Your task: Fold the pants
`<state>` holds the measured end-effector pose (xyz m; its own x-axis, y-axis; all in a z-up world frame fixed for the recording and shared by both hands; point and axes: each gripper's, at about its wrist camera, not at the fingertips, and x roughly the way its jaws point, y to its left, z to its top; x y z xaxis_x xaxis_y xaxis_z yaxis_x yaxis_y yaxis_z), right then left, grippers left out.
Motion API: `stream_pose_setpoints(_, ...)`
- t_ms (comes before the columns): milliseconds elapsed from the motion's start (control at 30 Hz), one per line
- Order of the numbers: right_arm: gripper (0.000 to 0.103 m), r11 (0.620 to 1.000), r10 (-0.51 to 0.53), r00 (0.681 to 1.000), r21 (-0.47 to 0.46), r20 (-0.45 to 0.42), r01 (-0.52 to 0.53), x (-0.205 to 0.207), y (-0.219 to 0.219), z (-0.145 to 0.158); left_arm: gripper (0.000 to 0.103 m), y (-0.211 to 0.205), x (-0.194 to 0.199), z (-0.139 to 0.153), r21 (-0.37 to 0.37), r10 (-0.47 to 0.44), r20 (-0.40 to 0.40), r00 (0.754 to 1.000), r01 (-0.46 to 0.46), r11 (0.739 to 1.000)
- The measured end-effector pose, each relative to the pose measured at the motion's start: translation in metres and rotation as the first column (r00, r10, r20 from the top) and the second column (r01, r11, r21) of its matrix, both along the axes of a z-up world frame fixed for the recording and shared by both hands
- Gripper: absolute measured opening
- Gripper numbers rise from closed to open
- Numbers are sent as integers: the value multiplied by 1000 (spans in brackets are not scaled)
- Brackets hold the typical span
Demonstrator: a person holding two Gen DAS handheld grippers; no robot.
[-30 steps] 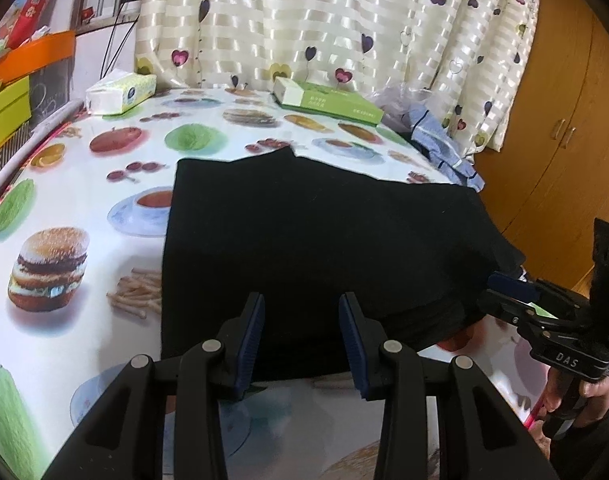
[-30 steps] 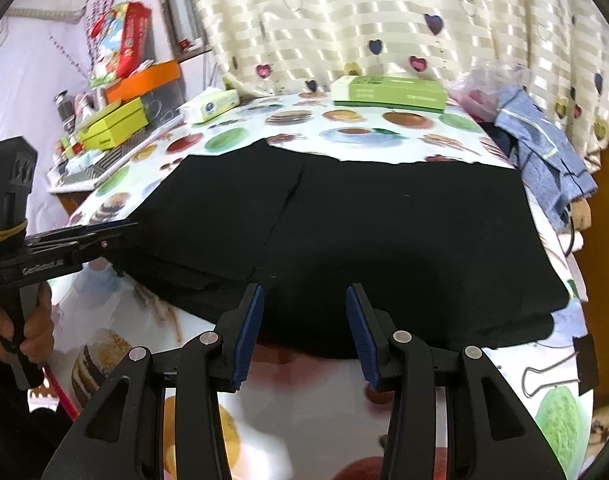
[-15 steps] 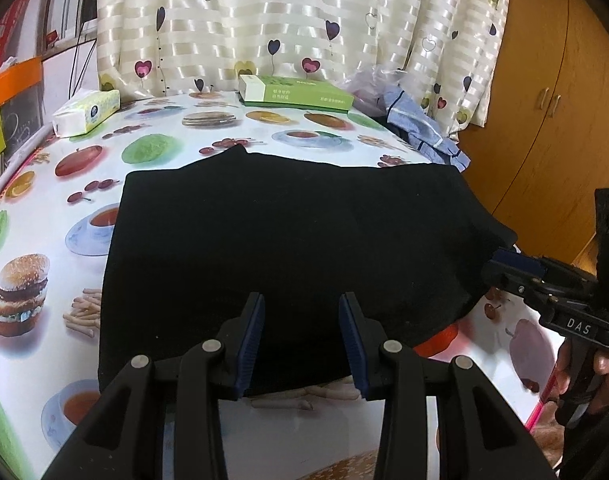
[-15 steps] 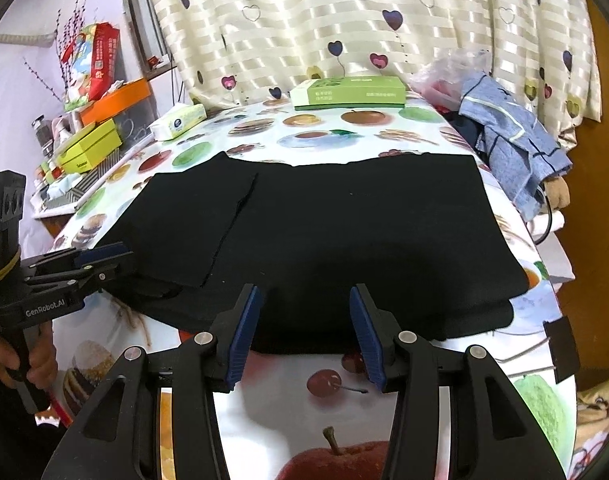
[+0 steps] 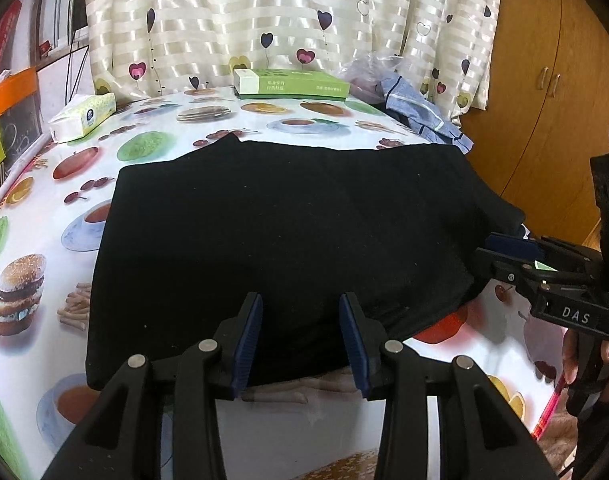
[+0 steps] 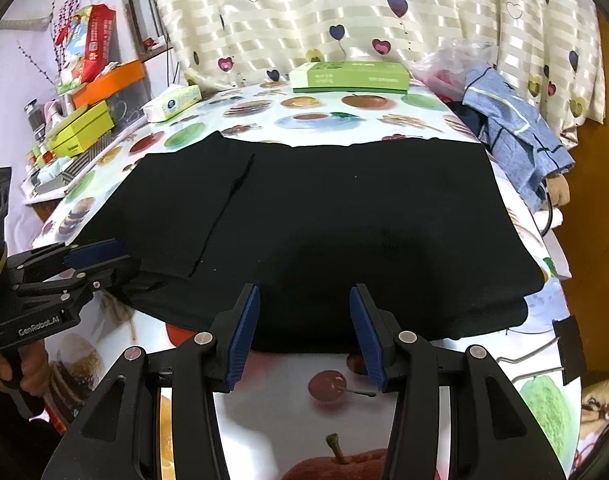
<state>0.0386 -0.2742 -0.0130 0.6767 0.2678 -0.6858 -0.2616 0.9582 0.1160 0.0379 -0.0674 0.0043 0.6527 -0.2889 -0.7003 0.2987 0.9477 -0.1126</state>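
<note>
Left wrist view: black pants lie flat, folded on the table; left gripper and right gripper both gape empty. Pinch near-edge corners evenly.

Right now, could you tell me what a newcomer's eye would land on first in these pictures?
The black pants dominate, spread flat across the middle of a table whose cloth is printed with bright burgers, fruit and cups. Both claws hang open over the pants' near edge, the left claw and the right claw. Behind, a green box sits against the heart-patterned curtain.
</note>
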Motion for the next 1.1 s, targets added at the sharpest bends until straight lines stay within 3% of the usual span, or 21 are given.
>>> stream_pose_setpoints(233, 48, 997, 65, 998, 31, 14, -66, 3, 19, 11, 42, 12, -4, 9, -32, -2, 23, 1000, 3, 999)
stream_pose_setpoints(367, 48, 990, 125, 992, 60, 7, -125, 6, 39, 10, 42, 36, -1, 14, -24, 79, 55, 995, -78, 997)
stream_pose_setpoints(467, 48, 985, 160, 987, 65, 4, -160, 7, 55, 8, 42, 54, 3, 7, -30, 137, 28, 990, -137, 990)
stream_pose_setpoints(567, 48, 983, 181, 983, 28, 1, -181, 8, 70, 3, 42, 60, 1, 0, -40, 139, 10, 990, -138, 990)
stream_pose_setpoints(700, 48, 974, 186, 982, -133, -3, -185, 5, 84, -7, 42, 53, -10, -2, -22, 104, 19, 994, -103, 994)
stream_pose_setpoints(767, 48, 971, 186, 982, -149, -7, -185, 3, 83, -8, 42, 50, -14, -4, -7, 93, 26, 995, -92, 996)
stream_pose_setpoints(967, 48, 984, 159, 987, -85, 2, -158, -5, 61, -3, 44, 47, -19, -3, 7, 86, 30, 996, -86, 996)
stream_pose_setpoints(1100, 48, 995, 102, 995, 4, 16, -102, -13, 33, 2, 44, 47, -19, 4, -35, 72, 34, 997, -71, 997)
